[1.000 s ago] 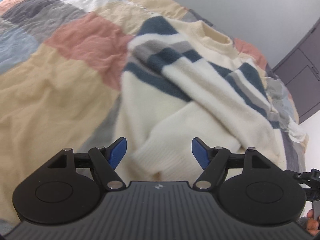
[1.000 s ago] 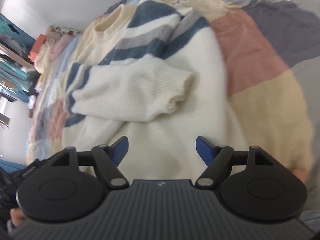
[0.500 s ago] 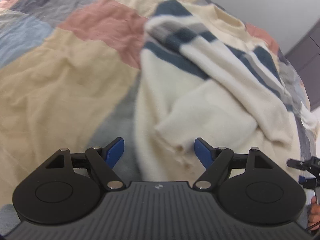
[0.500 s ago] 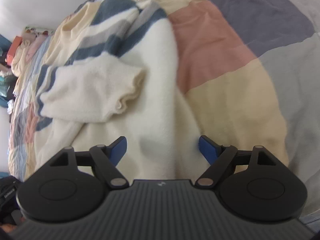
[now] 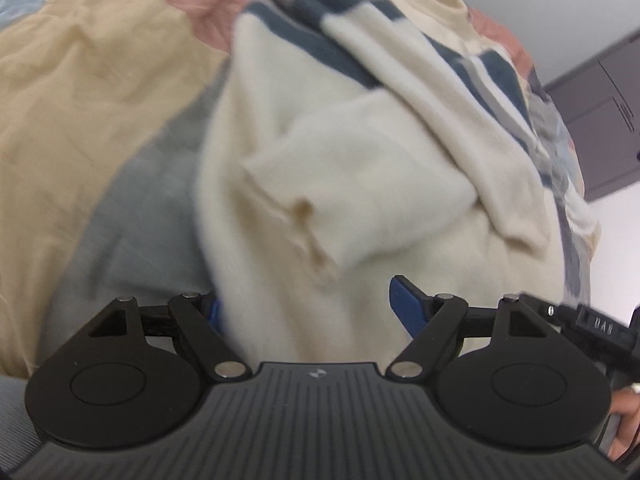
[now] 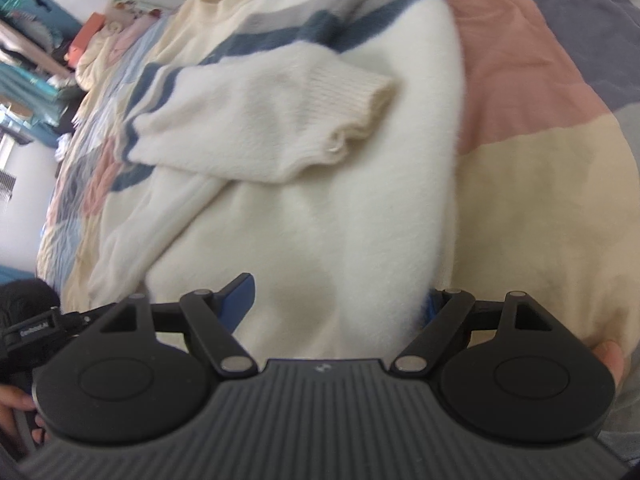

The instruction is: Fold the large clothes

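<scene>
Both wide open, nothing gripped: left gripper [image 5: 306, 300] and right gripper [image 6: 340, 294] each straddling sweater [image 6: 320, 208] bottom hem corners, body stretching ahead.

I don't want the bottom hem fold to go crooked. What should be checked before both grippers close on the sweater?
1. Left gripper open, its fingers having just spread: ok.
2. Right gripper open, likewise just spread: ok.
3. Sweater edge between each pair of fingers: ok; cream fabric fills both gaps, and the outer finger of each gripper is half hidden behind the sweater's side edge.
4. Both sleeves folded in across the body: ok; the cuff lies on the front.
5. Quilt kept out of the grip: cannot tell; the sweater hides what lies under its edge.
6. Hem flat and unbunched: cannot tell; it is blurred and below the fingers.
</scene>
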`<state>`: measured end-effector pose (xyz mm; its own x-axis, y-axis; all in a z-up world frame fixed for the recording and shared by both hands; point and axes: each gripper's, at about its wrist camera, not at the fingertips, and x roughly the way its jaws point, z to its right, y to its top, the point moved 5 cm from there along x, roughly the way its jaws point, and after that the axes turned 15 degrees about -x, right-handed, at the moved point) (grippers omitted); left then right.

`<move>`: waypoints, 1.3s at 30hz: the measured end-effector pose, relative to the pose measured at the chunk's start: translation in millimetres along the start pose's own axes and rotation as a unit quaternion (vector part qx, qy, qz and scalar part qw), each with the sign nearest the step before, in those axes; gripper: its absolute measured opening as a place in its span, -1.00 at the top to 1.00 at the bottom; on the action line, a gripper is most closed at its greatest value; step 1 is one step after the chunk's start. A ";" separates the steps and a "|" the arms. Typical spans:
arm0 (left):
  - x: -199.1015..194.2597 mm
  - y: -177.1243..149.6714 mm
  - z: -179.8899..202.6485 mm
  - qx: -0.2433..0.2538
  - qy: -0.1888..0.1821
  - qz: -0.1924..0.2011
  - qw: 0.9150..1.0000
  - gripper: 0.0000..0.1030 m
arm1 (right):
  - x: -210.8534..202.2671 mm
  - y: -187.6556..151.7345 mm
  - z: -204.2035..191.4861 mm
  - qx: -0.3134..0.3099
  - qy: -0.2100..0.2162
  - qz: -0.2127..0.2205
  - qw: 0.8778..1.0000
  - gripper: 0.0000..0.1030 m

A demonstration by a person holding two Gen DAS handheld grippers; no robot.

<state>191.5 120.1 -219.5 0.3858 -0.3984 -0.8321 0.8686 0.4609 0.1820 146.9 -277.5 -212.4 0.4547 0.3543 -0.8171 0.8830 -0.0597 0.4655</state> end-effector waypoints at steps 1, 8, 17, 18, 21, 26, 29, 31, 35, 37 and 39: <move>1.9 -2.7 2.3 0.007 0.003 0.000 1.000 -0.58 | 1.6 0.6 -0.7 -0.001 -0.004 -0.001 1.000 -0.47; 4.7 -1.3 -2.1 -0.004 0.010 0.008 1.000 0.49 | 1.0 0.3 -5.6 -0.030 -0.037 0.001 0.999 0.51; -60.4 10.3 7.4 -0.040 -0.116 0.089 0.988 0.67 | -50.2 16.3 -18.4 -0.056 0.015 0.087 0.995 0.70; -68.8 12.2 8.8 -0.045 -0.129 0.097 0.986 0.69 | -58.2 20.1 -19.6 -0.058 0.023 0.097 0.993 0.71; -93.0 17.7 10.7 -0.061 -0.170 0.115 0.977 0.72 | -85.6 34.5 -20.6 -0.045 0.061 0.142 0.987 0.74; -133.5 23.2 10.6 -0.099 -0.228 0.129 0.960 0.73 | -135.7 49.1 -26.8 -0.031 0.099 0.210 0.972 0.75; -165.0 18.7 14.4 -0.102 -0.261 0.142 0.949 0.73 | -157.7 52.4 -34.8 -0.037 0.121 0.224 0.966 0.75; -185.3 12.8 16.2 -0.104 -0.281 0.148 0.942 0.73 | -174.0 50.1 -42.0 -0.045 0.138 0.234 0.961 0.75; -220.5 -6.4 12.0 -0.107 -0.320 0.151 0.929 0.73 | -206.5 39.5 -48.4 -0.051 0.174 0.253 0.950 0.75; -234.3 -18.9 6.7 -0.112 -0.337 0.142 0.924 0.73 | -219.0 32.2 -45.2 -0.045 0.192 0.261 0.945 0.75; -245.4 -30.0 1.5 -0.122 -0.350 0.134 0.919 0.73 | -227.7 26.1 -40.9 -0.023 0.209 0.260 0.943 0.75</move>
<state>71.2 202.8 -20.0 0.7551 -0.6181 -0.2185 0.6509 0.7466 0.1373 61.6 -321.6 -0.3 0.7304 0.6256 -0.2742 0.5436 -0.2894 0.7879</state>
